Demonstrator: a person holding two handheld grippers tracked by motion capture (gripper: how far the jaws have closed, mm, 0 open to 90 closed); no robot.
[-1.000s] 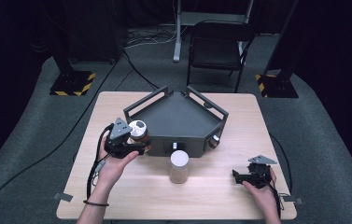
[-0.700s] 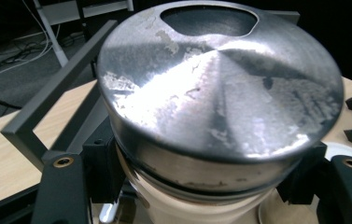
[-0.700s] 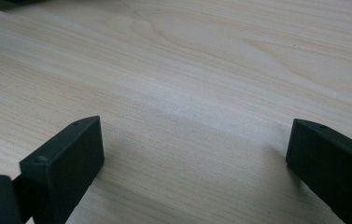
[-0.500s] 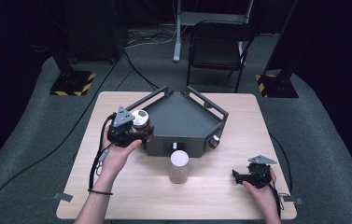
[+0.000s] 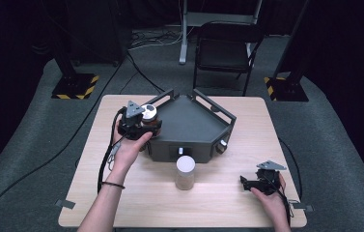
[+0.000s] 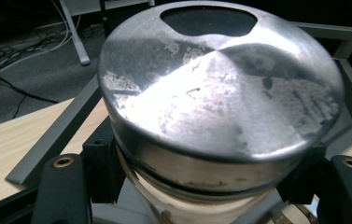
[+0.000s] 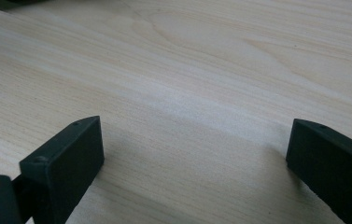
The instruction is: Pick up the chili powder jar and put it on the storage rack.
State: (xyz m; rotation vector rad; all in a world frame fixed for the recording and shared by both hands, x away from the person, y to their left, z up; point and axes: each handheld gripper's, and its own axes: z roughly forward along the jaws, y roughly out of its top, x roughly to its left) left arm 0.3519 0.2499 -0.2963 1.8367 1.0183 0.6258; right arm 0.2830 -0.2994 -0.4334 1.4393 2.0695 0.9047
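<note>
Held thing: a round jar with a dull, scuffed silver metal lid (image 6: 220,88) and a pale body, seen in the high view (image 5: 149,113) at the left rim of the tray.
Its axis: the jar stands roughly upright in your grip, lid up; the left gripper view looks onto the lid from slightly above.
Left gripper (image 5: 138,123): your jaws are clamped on the jar just under the lid, one black jaw on each side.
Where it lies from the target: the jar sits over the left wall of the dark grey, angular metal tray (image 5: 196,130); the tray's open floor lies to the right of it and slightly farther from you.
Judged step: you appear to be carrying the jar into the tray; the move ahead turns on clearing that left wall before you lower, keeping the jar upright.
Second jar: a clear cylindrical jar with a white lid and tan contents (image 5: 185,171) stands on the light wooden table (image 5: 121,203) just in front of the tray, apart from both grippers.
Right gripper (image 5: 259,181): your jaws stand apart with nothing between them, over bare wood (image 7: 201,93) near the table's right front.
Nearer hand: your right gripper is the nearer one to the second jar; your left is occupied.
Risk: the jar's base could catch on the tray wall.
</note>
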